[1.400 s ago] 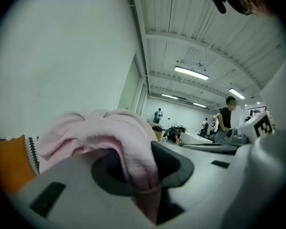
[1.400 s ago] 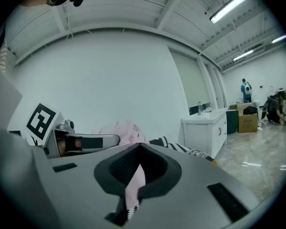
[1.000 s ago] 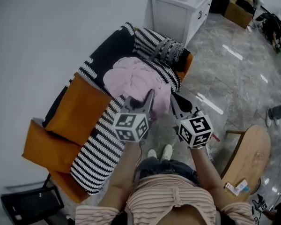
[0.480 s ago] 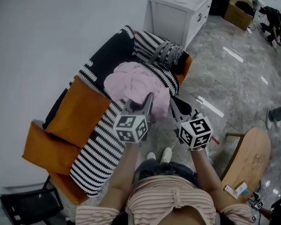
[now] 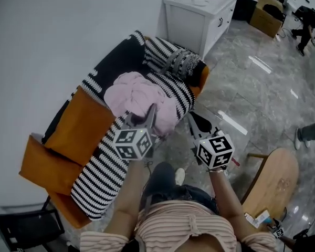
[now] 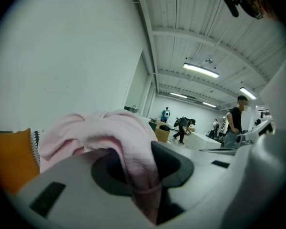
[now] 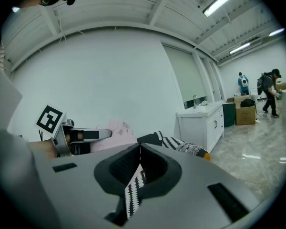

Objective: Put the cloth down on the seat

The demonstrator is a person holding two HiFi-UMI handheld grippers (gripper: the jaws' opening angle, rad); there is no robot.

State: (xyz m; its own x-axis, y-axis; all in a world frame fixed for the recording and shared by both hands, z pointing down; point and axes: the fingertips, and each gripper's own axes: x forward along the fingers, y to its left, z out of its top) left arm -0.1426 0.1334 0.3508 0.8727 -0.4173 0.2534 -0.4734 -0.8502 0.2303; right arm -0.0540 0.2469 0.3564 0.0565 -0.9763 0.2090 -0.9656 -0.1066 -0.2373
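Observation:
A crumpled pink cloth (image 5: 139, 93) rests in a heap on the sofa seat (image 5: 102, 164), which has a black-and-white striped cover. My left gripper (image 5: 150, 111) is shut on the cloth's near edge. In the left gripper view a fold of the cloth (image 6: 100, 130) runs down between the closed jaws of the left gripper (image 6: 144, 180). My right gripper (image 5: 191, 121) hangs to the right, over the floor by the sofa's front edge. The right gripper (image 7: 139, 149) is shut and holds nothing. The striped cover (image 7: 133, 187) shows behind the jaws.
The sofa has an orange cushion (image 5: 79, 125) on the left and a patterned pillow (image 5: 184, 62) at the far end. A white cabinet (image 5: 199, 14) stands beyond it. A round wooden stool (image 5: 275, 180) is at my right, a black chair (image 5: 26, 230) at bottom left. People stand far off (image 6: 236, 120).
The left gripper has drifted a little left with the cloth still in it. The person's leg has come forward. The right gripper has kept its place beside the left.

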